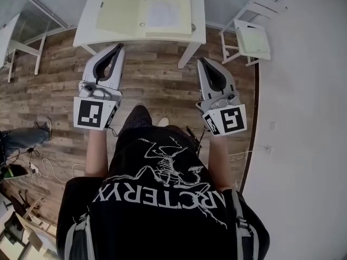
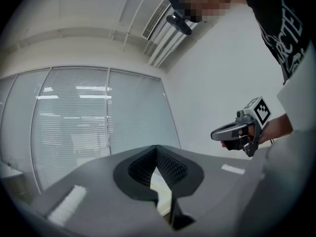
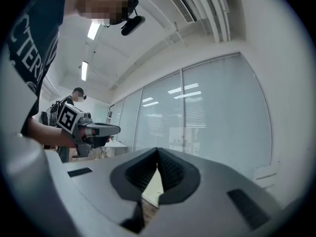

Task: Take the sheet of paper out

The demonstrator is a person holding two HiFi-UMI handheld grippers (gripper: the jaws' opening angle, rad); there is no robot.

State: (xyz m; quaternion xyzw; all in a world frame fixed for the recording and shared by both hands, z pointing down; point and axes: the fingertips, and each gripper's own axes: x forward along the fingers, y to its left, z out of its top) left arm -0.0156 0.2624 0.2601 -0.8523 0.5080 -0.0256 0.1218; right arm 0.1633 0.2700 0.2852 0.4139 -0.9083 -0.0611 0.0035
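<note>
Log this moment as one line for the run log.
left gripper: shut, empty | right gripper: shut, empty | folder: open on table | paper: in folder

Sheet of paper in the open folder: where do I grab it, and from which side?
Probably its near edge, coming in low from the table's near side: the sheet lies flat on the folder's right half, so only an edge can be pinched.

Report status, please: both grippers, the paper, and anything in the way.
Left gripper and right gripper shut, empty, short of the table. Sheet of paper lies on the open folder, untouched. No obstacle seen between.
</note>
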